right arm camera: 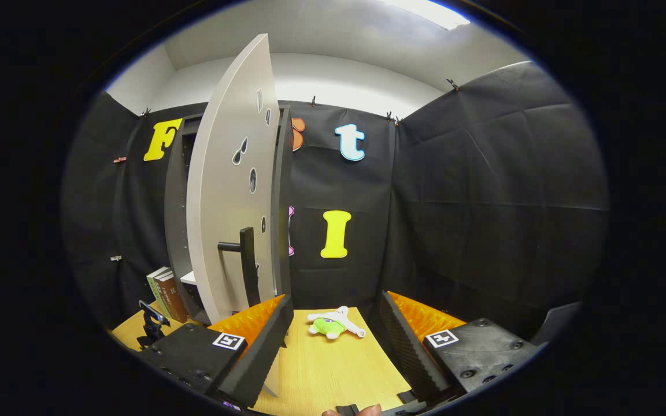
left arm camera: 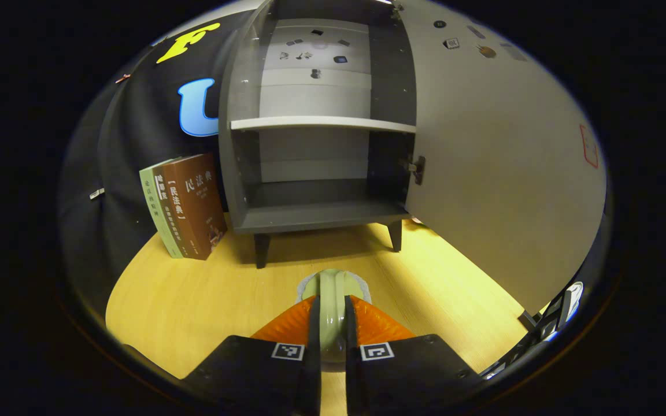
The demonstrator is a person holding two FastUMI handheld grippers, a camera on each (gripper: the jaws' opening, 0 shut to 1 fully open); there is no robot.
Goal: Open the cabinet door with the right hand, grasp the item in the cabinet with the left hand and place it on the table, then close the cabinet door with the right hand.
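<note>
The grey cabinet (left arm camera: 240, 144) stands open on the wooden table (left arm camera: 194, 300), and both of its shelves are bare. Its door (left arm camera: 500, 173) is swung wide to the right. My left gripper (left arm camera: 332, 309) is shut on a pale green item (left arm camera: 333, 283) with a lighter rim, held low over the table in front of the cabinet. In the right gripper view the door (right arm camera: 229, 190) is seen nearly edge-on, with its black handle (right arm camera: 245, 263) facing me. My right gripper (right arm camera: 333, 306) is open, just right of the handle and apart from it, nothing between its fingers.
Two books (left arm camera: 185, 205) lean upright against the wall left of the cabinet. A green and white plush toy (right arm camera: 333, 325) lies on the table (right arm camera: 333, 370) beyond my right gripper. A small black stand (right arm camera: 151, 323) sits near the table's left edge.
</note>
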